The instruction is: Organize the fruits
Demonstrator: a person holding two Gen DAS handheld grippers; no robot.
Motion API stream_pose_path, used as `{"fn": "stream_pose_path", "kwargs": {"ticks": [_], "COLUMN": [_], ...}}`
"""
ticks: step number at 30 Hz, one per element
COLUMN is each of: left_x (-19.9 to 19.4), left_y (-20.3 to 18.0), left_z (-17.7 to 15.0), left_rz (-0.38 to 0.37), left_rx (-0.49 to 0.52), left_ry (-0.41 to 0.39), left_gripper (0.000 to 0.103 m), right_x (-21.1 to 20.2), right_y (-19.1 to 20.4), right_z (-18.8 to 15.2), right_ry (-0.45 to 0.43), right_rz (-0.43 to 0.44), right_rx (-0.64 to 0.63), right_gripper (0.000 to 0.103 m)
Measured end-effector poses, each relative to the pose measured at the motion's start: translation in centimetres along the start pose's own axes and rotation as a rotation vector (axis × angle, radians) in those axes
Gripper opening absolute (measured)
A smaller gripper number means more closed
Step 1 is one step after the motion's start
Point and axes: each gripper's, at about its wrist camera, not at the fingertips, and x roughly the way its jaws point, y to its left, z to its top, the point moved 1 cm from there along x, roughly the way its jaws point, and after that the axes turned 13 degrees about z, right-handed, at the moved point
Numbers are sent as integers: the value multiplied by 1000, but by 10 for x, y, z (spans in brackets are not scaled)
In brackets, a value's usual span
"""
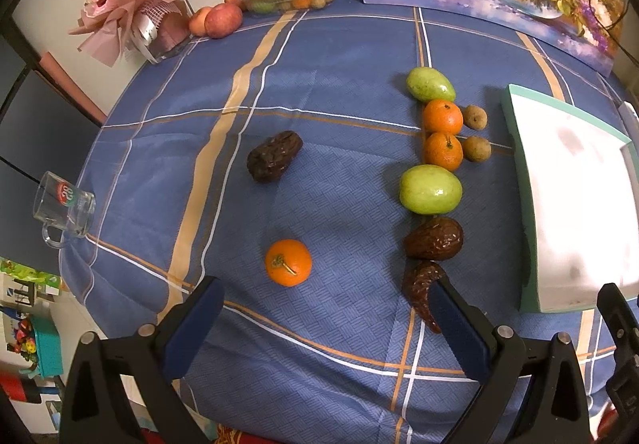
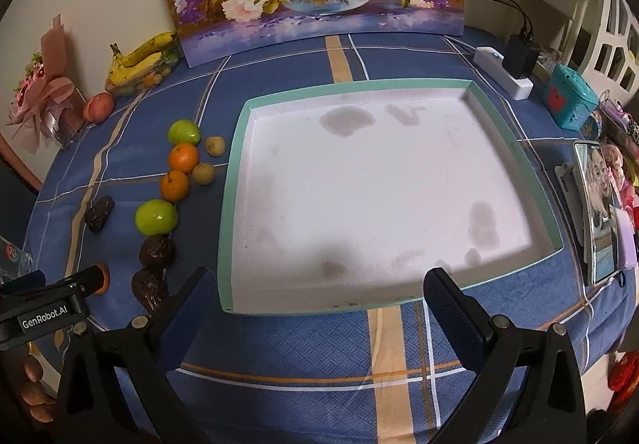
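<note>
We judge the sorting to be partly done. A column of fruit stands at the right of the left wrist view, just left of the tray: a green fruit, two oranges touching each other, two small brown fruits beside them, a second green fruit, and two dates at the bottom. Two pieces lie apart from the column: a loose orange at lower centre and a loose date above it at mid-frame.

We hold the left gripper with its jaws wide open and empty. The loose orange lies just ahead of the jaws, slightly left of their midline and not yet between them. The lowest date of the column sits touching or just beside the right finger; we cannot tell which.

We hold the right gripper open and empty over the near rim of the tray, which contains no fruit.

The next move probably calls for advancing the left gripper until the loose orange sits between the fingers, then closing gently, since a round fruit may roll. We must avoid nudging the date beside the right finger.
</note>
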Motion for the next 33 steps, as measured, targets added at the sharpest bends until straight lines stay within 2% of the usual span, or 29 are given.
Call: {"fn": "stream_pose_path", "kwargs": {"ticks": [33], "left_x": [2], "left_y": [0], "left_z": [0], "left_rz": [10], "left_rx": [5], "left_ry": [4], "left_gripper": [103], "right_x": [0], "right_y": [0], "right_z": [0], "right_ry": [3], "right_rz": [4], "right_rx": [4], "right_gripper": [103]}}
